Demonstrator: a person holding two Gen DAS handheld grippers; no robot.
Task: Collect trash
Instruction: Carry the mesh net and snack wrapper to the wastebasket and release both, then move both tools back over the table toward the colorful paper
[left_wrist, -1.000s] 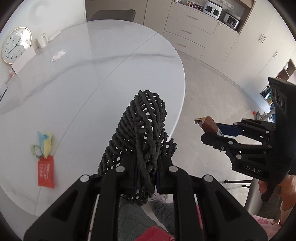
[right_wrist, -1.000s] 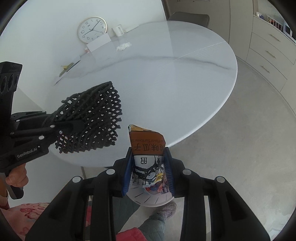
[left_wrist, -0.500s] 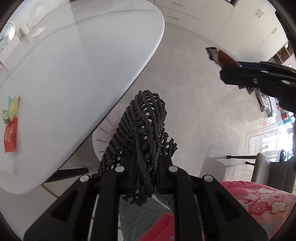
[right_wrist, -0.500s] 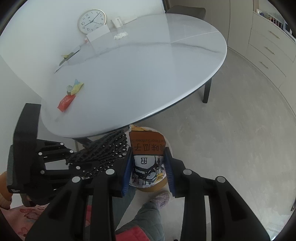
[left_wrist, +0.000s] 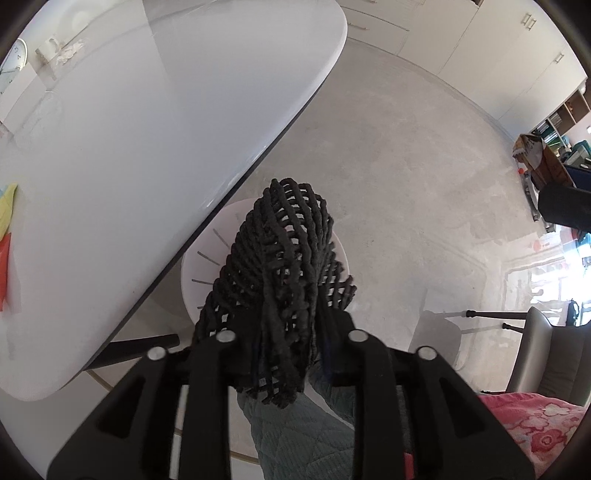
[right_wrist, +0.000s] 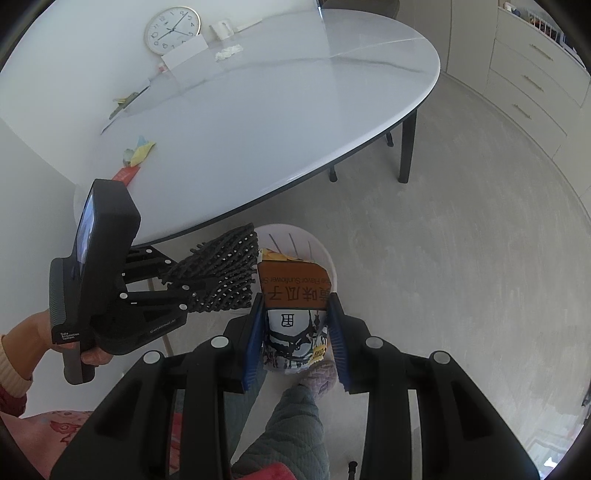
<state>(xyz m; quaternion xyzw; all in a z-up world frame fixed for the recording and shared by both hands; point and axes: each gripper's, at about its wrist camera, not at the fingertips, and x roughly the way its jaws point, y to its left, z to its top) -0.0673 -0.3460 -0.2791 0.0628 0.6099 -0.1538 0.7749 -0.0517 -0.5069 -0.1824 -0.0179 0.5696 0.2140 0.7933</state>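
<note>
A black net (left_wrist: 284, 273) of thick woven cord is showing an open diamond mesh above a white bin (right_wrist: 317, 251) with dark slits. A snack packet (right_wrist: 293, 314) is displaying an orange band with dark lettering over a white part with black line drawing and a small yellow patch. Blue pads (right_wrist: 255, 339) are lining the black right gripper (right_wrist: 295, 325). On the white, faintly grey-veined table (right_wrist: 258, 110), a yellow and pale blue wrapper (right_wrist: 138, 151) and a red wrapper (right_wrist: 123, 173) are lying. A gold-rimmed white clock (right_wrist: 171, 29) is leaning at the back. Pink flowered fabric (left_wrist: 535, 424) is showing low down.

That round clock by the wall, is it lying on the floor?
No, the clock stands at the table's far edge against the wall.
</note>
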